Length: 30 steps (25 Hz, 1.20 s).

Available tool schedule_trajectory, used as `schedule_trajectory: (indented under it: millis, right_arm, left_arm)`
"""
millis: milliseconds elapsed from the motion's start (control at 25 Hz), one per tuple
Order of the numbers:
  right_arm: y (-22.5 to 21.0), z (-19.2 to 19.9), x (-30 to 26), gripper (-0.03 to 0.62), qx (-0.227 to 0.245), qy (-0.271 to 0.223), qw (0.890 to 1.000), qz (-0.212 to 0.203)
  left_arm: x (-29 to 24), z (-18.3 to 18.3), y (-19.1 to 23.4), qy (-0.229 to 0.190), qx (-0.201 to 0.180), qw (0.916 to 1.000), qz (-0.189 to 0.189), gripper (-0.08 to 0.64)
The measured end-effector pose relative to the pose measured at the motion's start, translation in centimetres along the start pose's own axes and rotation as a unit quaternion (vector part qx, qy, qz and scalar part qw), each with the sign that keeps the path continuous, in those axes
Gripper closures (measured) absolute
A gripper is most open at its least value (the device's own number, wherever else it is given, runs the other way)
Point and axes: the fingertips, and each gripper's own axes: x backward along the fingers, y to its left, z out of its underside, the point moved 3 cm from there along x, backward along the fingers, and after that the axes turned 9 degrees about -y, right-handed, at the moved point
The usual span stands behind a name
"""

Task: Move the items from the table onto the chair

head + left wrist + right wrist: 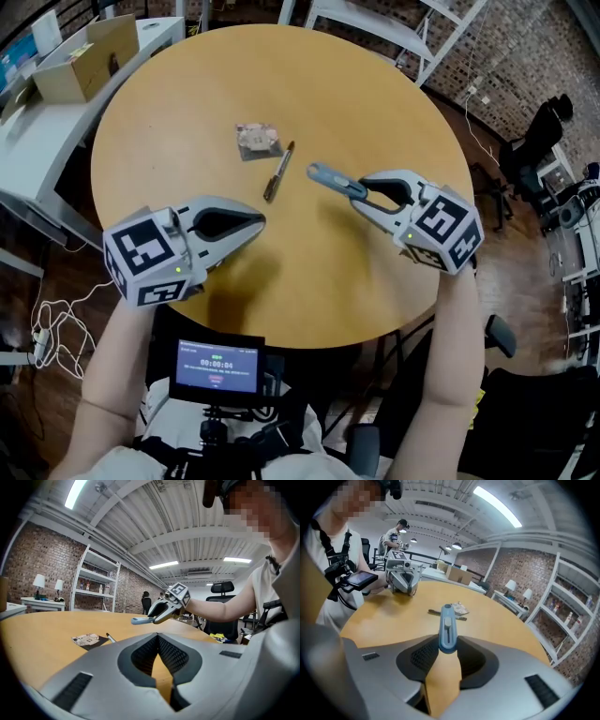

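Head view first: we see the right gripper [361, 192] lifted above the right half of the round table [375, 94], pinching one end of a blue box cutter [328, 177], which pokes out toward the table's middle. The right gripper view confirms it, with both pads pressed against the cutter's sides and its slider facing up. The left gripper [258, 222] hangs near the table's near-left edge with its jaws pressed together and nothing between them.

A pen [278, 172] and a small flat packet [256, 139] lie close together near the centre of the table, neither touched.

We judge the step in hand to be carrying the first item away: the cutter is off the table but not yet on any seat. A black office chair [544, 131] stands off the table's right edge, well apart, though it is small and dim there and we cannot say it is the one meant. The next move calls for swinging the right gripper out past the table's edge, lowering the cutter onto the seat, and only then letting go.
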Motion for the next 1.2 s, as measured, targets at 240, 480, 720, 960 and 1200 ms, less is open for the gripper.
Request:
schedule_trajectory:
  millis: [240, 480, 720, 960, 1200]
  right_arm:
    - [5.0, -1.4, 3.0, 0.459, -0.004, -0.071, 0.996, 0.052]
    - [7.9, -0.5, 6.1, 0.459, -0.055, -0.092, 0.990, 0.087]
    - [9.3, 0.8, 9.3, 0.459, -0.065, -0.105, 0.985, 0.121]
    - [10.6, 3.4, 13.6, 0.459, -0.088, -0.110, 0.976, 0.163]
    - [12.1, 6.8, 19.2, 0.459, -0.116, -0.117, 0.963, 0.214]
  left_arm:
    - [-1.6, -0.1, -2.0, -0.004, -0.008, 0.9994, 0.032, 0.546]
    - [-3.8, -0.9, -4.0, -0.024, -0.004, 0.9984, 0.051, 0.546]
    - [-6.9, -1.1, -6.4, -0.019, -0.006, 0.9971, 0.074, 0.546]
    - [-11.5, -1.2, -9.9, -0.015, -0.010, 0.9930, 0.117, 0.546]
    - [-16.5, -1.3, -14.8, -0.017, -0.028, 0.9855, 0.166, 0.546]
